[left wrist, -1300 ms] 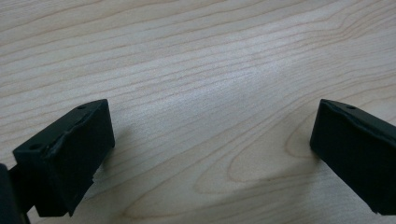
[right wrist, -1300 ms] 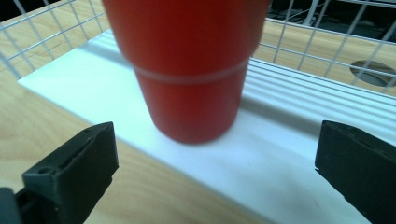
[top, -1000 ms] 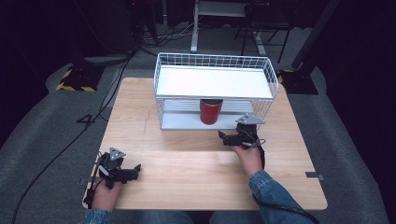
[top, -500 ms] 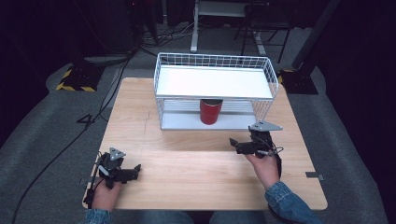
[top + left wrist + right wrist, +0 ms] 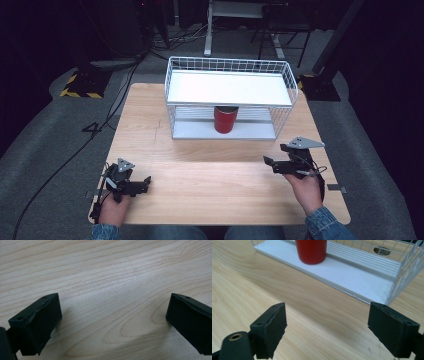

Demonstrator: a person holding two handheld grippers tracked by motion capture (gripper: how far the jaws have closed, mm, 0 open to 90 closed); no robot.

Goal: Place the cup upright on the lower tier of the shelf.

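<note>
Place: a lab or recording studio, as far as I can tell.
Work surface: I sit at a plain light wooden table that stands alone on grey carpet.
Floor clues: black cables trail across the carpet, and a stand foot with yellow-black hazard tape sits at the left.
Background: dark surroundings, with a white desk frame and chair legs behind my table.
Props: a white wire shelf rack set squarely on the table, like a test fixture.
</note>
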